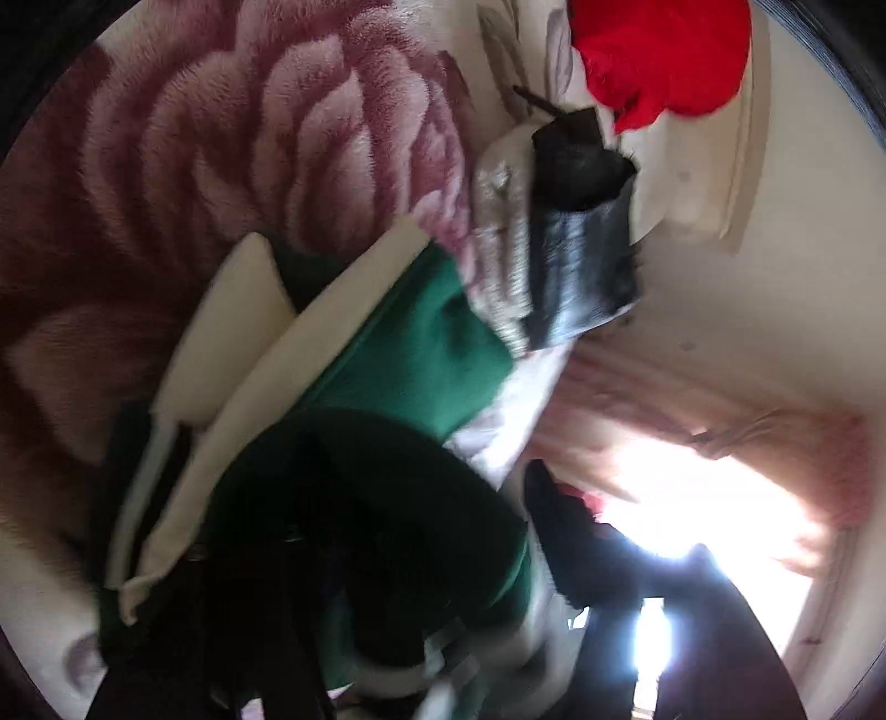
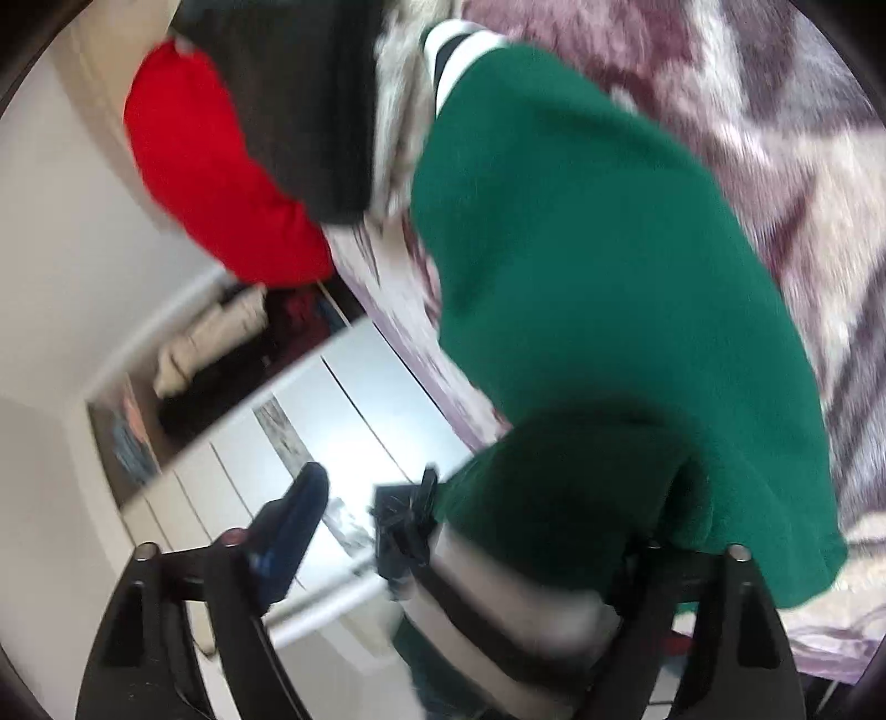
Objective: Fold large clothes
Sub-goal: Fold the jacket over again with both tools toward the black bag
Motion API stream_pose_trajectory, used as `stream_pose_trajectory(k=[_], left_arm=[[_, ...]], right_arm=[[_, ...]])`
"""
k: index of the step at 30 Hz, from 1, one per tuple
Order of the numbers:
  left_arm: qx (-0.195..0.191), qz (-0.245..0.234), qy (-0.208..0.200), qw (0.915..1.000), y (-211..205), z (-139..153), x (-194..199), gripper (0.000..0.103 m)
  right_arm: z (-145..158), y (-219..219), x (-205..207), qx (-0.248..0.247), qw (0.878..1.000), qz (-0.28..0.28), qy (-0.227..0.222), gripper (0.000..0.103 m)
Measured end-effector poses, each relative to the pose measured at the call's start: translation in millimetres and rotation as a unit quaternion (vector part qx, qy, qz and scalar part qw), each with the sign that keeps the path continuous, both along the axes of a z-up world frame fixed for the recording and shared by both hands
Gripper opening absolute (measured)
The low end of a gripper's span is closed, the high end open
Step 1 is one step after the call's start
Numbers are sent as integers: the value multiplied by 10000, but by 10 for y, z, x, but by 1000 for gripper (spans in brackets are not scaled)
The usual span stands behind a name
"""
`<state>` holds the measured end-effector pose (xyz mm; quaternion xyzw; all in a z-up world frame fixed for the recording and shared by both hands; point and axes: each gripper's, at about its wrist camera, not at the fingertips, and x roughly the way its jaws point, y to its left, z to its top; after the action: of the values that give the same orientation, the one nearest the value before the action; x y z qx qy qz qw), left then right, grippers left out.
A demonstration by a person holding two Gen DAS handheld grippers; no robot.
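Note:
A green garment (image 2: 581,266) with white-and-dark striped trim (image 2: 459,39) lies on a floral plush blanket (image 2: 775,138). My right gripper (image 2: 443,531) stands with its jaws wide. Its left finger (image 2: 288,526) is bare and clear of the cloth. The other finger is hidden under the garment's green edge, and a striped cuff (image 2: 498,598) hangs between the two. In the blurred left wrist view the same green garment (image 1: 410,354), with cream bands (image 1: 232,343), is draped over my left gripper (image 1: 266,637). Its dark fingers are mostly covered, so their gap does not show.
A red garment (image 1: 659,55) (image 2: 210,183) and a dark folded piece (image 1: 581,249) (image 2: 299,105) lie further along the bed. A white wardrobe with an open shelf of clothes (image 2: 221,343) stands beyond the bed's edge. A bright window with pink curtains (image 1: 720,498) glares.

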<state>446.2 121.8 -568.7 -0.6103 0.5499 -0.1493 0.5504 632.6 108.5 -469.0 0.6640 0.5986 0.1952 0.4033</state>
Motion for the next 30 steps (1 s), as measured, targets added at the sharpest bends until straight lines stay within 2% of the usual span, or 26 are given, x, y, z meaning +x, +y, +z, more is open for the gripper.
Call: stream_pose_trajectory(k=[1,3,4,5,6,8,10,12,14,16,17,18,19,20,21,22,23,25,27,30], left_arm=[[-95,144,-84,9998,57,26,-9,63],[-9,324,-270,9991,161,123,-14,65],[196,375,-531,9977,231,225,-36,66],[437,382,-642,9962,276,287,-32,74],[841,315,-762,9930,310,385,-54,77],[1357,108,-1043,9852,310,525,-48,77],[1844,-194,-1223,9750,224,605,-38,77],[2378,-599,-1245,9614,97,597,-2,77],[2818,-1056,-1235,9456,-86,516,103,77],[3415,-1468,-1201,9205,-319,394,291,77],[3588,-1588,-1266,9111,-423,346,386,76],[3757,-1674,-1382,9010,-506,332,457,61],[3926,-1772,-1515,8897,-600,324,551,46],[4069,-1818,-1469,8831,-634,316,597,38],[4081,-1781,-1492,8829,-631,313,646,29],[3932,-1623,-1548,8917,-570,320,669,26],[3764,-1473,-1579,9009,-500,332,655,24],[3314,-1112,-1473,9253,-327,279,652,22],[3046,-1026,-1238,9388,-256,163,707,22],[2772,-1093,-572,9529,-192,-164,859,24]], right_arm=[[-24,-33,51,-6,10000,-35,1,88],[-9,-115,156,43,9996,-237,-127,88],[17,-192,186,61,9991,-350,-235,90],[50,-276,229,28,9986,-406,-352,92],[113,-383,252,-119,9977,-448,-503,93],[226,-493,314,-690,9939,-174,-841,95],[314,-630,250,-1502,9790,516,-1280,95],[329,-497,293,-2088,9546,1332,-1655,95],[285,-371,292,-2451,9301,1920,-1949,95],[215,-200,319,-2666,9065,2348,-2280,95],[181,-80,353,-2711,8953,2512,-2489,95],[164,34,388,-2720,8893,2615,-2585,94],[161,104,406,-2741,8849,2656,-2670,87],[187,160,405,-2873,8765,2711,-2750,80],[212,201,409,-3105,8657,2732,-2820,68],[234,192,405,-3237,8601,2709,-2863,27],[276,103,394,-3261,8652,2517,-2859,22],[318,-130,345,-3205,8801,2058,-2835,16],[409,-290,295,-3266,8877,1638,-2802,15],[290,-280,296,-3554,8861,1569,-2528,15]])
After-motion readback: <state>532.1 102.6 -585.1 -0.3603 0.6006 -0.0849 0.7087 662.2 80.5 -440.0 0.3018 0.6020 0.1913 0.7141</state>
